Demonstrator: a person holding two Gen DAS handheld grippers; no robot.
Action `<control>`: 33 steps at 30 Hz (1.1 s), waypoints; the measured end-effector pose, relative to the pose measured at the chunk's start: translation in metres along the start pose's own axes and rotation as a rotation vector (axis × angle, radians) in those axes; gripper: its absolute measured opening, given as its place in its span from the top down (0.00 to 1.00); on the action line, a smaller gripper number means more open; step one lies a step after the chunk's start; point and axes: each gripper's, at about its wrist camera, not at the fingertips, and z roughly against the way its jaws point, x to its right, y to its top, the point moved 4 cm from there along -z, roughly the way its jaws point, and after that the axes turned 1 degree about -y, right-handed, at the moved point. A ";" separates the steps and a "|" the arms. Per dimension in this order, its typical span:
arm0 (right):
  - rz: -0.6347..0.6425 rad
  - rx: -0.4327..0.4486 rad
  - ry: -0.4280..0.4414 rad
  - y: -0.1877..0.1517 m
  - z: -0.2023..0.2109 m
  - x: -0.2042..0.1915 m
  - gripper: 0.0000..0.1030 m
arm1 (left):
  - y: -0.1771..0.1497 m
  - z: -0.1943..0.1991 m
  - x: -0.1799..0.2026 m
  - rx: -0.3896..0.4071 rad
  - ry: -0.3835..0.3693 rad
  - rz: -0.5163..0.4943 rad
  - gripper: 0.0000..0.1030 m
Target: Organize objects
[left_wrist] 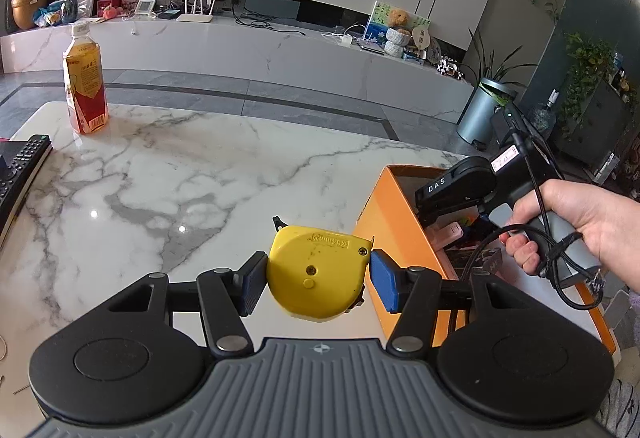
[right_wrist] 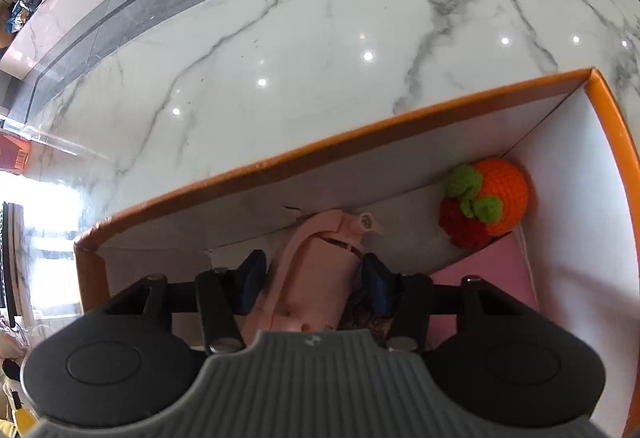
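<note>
My left gripper (left_wrist: 318, 284) is shut on a yellow tape measure (left_wrist: 320, 270), held above the marble table (left_wrist: 180, 177) just left of an orange box (left_wrist: 384, 213). A hand (left_wrist: 580, 222) holds my right gripper, which points down into that box. In the right wrist view my right gripper (right_wrist: 314, 278) is inside the orange box (right_wrist: 280, 165), its blue pads against the sides of a pink stapler (right_wrist: 316, 266). The stapler's far end rests near the box's white inner wall. A crocheted orange and strawberry toy (right_wrist: 500, 193) lies in the box's far right corner.
A drink bottle (left_wrist: 85, 77) stands at the table's far left, and a black remote (left_wrist: 20, 165) lies at the left edge. A pink flat item (right_wrist: 492, 274) lies in the box. A black cable (left_wrist: 560, 278) hangs from the right gripper's handle.
</note>
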 end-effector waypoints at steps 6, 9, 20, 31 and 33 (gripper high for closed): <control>-0.259 0.136 0.053 -0.008 0.036 0.039 0.51 | -0.002 -0.001 -0.006 -0.012 -0.001 0.020 0.37; -0.461 0.203 0.067 -0.018 0.064 0.068 0.52 | -0.001 0.002 -0.004 -0.004 -0.019 0.018 0.37; -0.935 0.225 0.187 -0.045 0.049 0.098 0.58 | -0.007 0.005 0.004 -0.009 -0.046 0.009 0.37; -0.242 0.230 0.183 -0.044 0.101 0.064 0.28 | 0.005 0.007 0.025 0.006 -0.072 -0.029 0.37; -0.054 0.248 0.119 -0.051 0.106 0.050 0.28 | 0.008 0.006 0.038 0.005 -0.085 -0.041 0.37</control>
